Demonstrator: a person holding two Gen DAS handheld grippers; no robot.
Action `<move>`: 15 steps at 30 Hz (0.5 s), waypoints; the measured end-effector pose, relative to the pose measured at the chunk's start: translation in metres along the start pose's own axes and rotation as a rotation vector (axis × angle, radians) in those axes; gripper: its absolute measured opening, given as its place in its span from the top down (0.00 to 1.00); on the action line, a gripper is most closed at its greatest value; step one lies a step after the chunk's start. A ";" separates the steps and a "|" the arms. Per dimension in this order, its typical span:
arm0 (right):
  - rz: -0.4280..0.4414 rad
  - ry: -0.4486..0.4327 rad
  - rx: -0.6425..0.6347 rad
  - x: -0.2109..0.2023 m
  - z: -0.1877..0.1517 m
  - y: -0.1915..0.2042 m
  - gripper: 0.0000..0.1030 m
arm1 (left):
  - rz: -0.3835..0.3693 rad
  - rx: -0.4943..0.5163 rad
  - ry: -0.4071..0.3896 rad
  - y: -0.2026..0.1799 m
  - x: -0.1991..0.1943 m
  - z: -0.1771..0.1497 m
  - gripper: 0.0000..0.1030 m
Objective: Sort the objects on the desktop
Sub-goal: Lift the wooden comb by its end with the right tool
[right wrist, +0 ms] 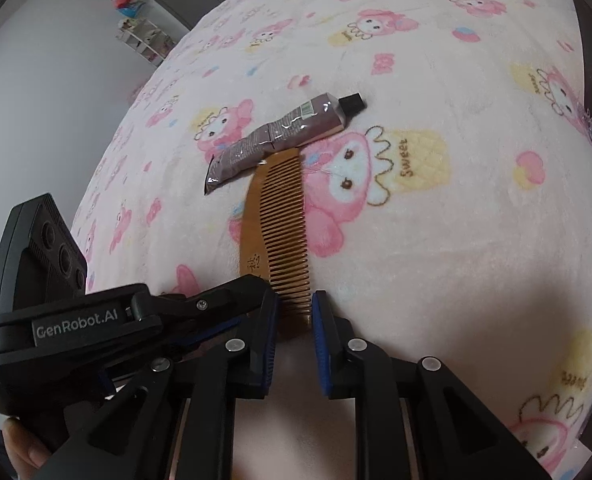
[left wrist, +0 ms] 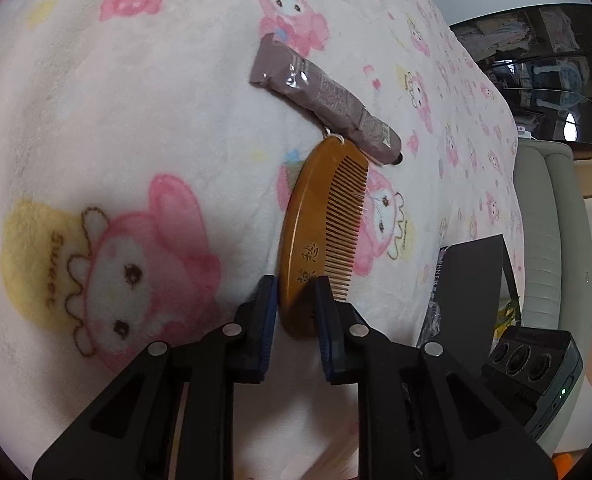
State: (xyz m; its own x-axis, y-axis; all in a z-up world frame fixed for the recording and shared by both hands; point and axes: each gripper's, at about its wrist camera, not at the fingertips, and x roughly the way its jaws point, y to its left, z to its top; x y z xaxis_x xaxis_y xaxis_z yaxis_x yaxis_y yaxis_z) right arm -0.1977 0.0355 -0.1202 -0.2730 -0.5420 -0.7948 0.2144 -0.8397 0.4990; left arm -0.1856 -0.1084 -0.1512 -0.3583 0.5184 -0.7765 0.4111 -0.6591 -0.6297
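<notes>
A brown wooden comb [left wrist: 319, 224] lies on a pink cartoon-print blanket [left wrist: 116, 120], its far end touching a mauve cream tube [left wrist: 327, 96] with a black cap. My left gripper [left wrist: 296, 292] is shut on the comb's near end, one finger on each side of its spine. In the right wrist view the comb [right wrist: 280, 220] and the tube [right wrist: 280, 132] lie ahead. My right gripper [right wrist: 294, 304] has its two fingers on either side of the comb's near end, slightly apart from it. The left gripper [right wrist: 256, 300] comes in from the left.
A dark box [left wrist: 471, 280] lies at the blanket's right edge, with a pale sofa [left wrist: 547, 220] and a black glass table [left wrist: 555, 100] beyond. The other gripper's black body [left wrist: 535, 368] sits low right. A shelf [right wrist: 144, 40] stands by the far wall.
</notes>
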 end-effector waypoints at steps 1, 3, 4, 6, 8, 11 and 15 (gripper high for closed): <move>0.002 -0.001 0.000 -0.003 -0.001 -0.001 0.85 | -0.005 0.006 0.011 -0.003 0.001 -0.003 0.83; -0.002 -0.002 0.006 -0.011 -0.005 -0.004 0.85 | -0.012 0.030 0.041 -0.009 0.004 -0.010 0.81; -0.003 -0.004 0.007 -0.018 -0.008 -0.006 0.85 | -0.011 0.044 0.062 -0.013 0.005 -0.016 0.80; 0.000 0.000 0.013 -0.030 -0.018 -0.012 0.85 | -0.010 0.070 0.105 -0.019 0.005 -0.028 0.80; 0.004 0.007 0.018 -0.044 -0.030 -0.019 0.85 | -0.006 0.091 0.149 -0.022 0.004 -0.045 0.80; 0.002 0.018 0.010 -0.061 -0.046 -0.028 0.85 | -0.019 0.121 0.209 -0.026 0.006 -0.071 0.79; -0.002 0.034 -0.002 -0.084 -0.068 -0.040 0.85 | -0.033 0.160 0.240 -0.036 0.007 -0.086 0.79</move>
State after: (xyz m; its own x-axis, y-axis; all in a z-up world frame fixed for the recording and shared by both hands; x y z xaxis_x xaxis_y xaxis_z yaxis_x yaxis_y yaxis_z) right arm -0.1195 0.1171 -0.0971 -0.2416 -0.5392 -0.8067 0.2162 -0.8404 0.4970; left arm -0.1309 -0.0344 -0.1361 -0.1529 0.6423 -0.7510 0.2581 -0.7076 -0.6578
